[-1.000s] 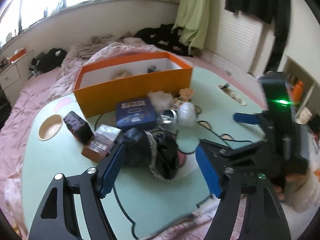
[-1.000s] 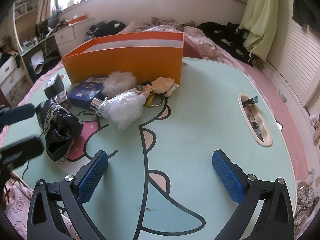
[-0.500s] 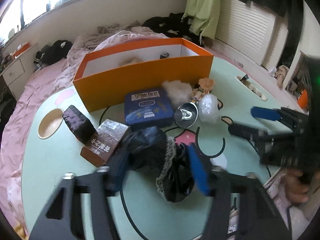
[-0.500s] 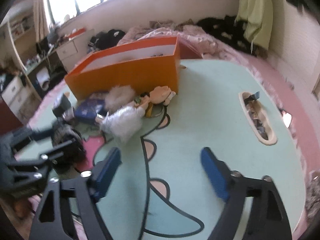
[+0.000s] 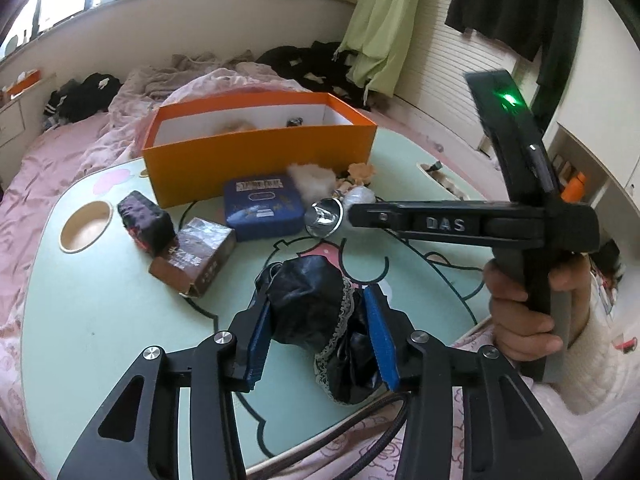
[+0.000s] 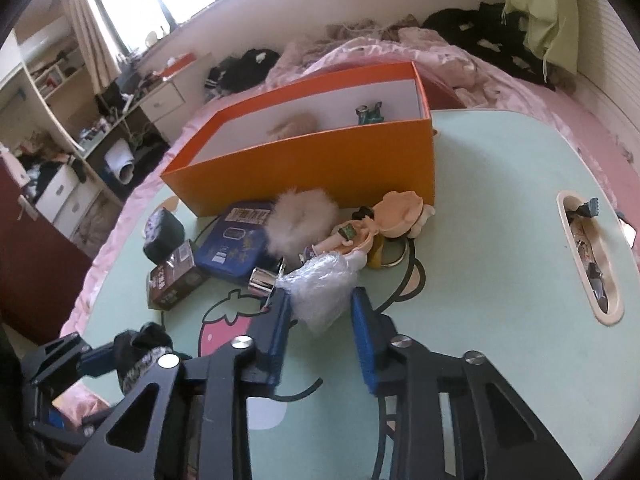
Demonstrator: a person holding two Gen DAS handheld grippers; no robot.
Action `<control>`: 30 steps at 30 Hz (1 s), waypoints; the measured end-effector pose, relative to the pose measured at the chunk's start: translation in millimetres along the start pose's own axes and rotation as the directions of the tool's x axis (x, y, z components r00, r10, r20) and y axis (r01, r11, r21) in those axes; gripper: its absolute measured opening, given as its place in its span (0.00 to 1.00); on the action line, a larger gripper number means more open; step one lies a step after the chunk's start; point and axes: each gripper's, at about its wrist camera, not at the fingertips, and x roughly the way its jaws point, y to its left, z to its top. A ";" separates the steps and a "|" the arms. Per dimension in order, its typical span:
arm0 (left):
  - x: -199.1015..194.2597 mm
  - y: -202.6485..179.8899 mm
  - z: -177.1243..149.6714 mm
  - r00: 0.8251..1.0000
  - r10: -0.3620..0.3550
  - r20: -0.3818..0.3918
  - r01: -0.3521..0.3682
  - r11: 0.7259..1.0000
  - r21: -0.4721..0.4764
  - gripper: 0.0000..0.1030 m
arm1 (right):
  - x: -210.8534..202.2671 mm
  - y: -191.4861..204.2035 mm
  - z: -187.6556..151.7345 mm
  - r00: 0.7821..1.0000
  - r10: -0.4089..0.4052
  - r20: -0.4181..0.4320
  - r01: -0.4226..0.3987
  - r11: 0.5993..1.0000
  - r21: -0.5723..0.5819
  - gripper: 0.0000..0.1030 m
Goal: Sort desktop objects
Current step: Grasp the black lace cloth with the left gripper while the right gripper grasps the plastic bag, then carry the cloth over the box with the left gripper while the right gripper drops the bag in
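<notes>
- Left gripper (image 5: 316,334): its jaws, just narrowing, press both sides of the black lace-trimmed pouch (image 5: 316,308) on the table (image 5: 100,312), at 6 o'clock in the left wrist view.
- Right gripper (image 6: 320,336): jaws drawn close together, the crinkled clear plastic bag (image 6: 320,292) between their tips.
- Orange box (image 6: 312,168) stands at 12 o'clock.
</notes>
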 end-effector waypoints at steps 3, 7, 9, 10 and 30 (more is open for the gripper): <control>-3.9 1.6 4.2 1.000 -0.004 0.009 0.004 1.000 -0.013 0.44 | -12.6 -3.0 -6.6 1.000 0.017 0.021 -0.017 1.000 -0.003 0.17; -13.4 1.8 16.5 0.999 -0.002 0.040 0.003 1.000 -0.017 0.44 | -30.0 -3.2 -9.0 0.998 0.020 0.061 -0.018 1.000 -0.020 0.17; -18.1 1.5 25.8 0.998 -0.002 0.059 0.003 1.000 -0.015 0.44 | -41.4 0.5 -4.3 0.995 0.025 0.096 -0.022 0.999 -0.032 0.17; -20.2 2.1 32.6 0.998 -0.005 0.068 0.006 1.000 -0.018 0.44 | -45.8 1.5 -0.3 0.993 0.032 0.111 -0.028 0.999 -0.038 0.17; 60.2 59.8 124.7 0.999 0.031 0.042 -0.016 0.950 -0.311 0.65 | -19.9 -26.2 83.4 0.989 -0.008 0.149 0.002 0.999 0.040 0.37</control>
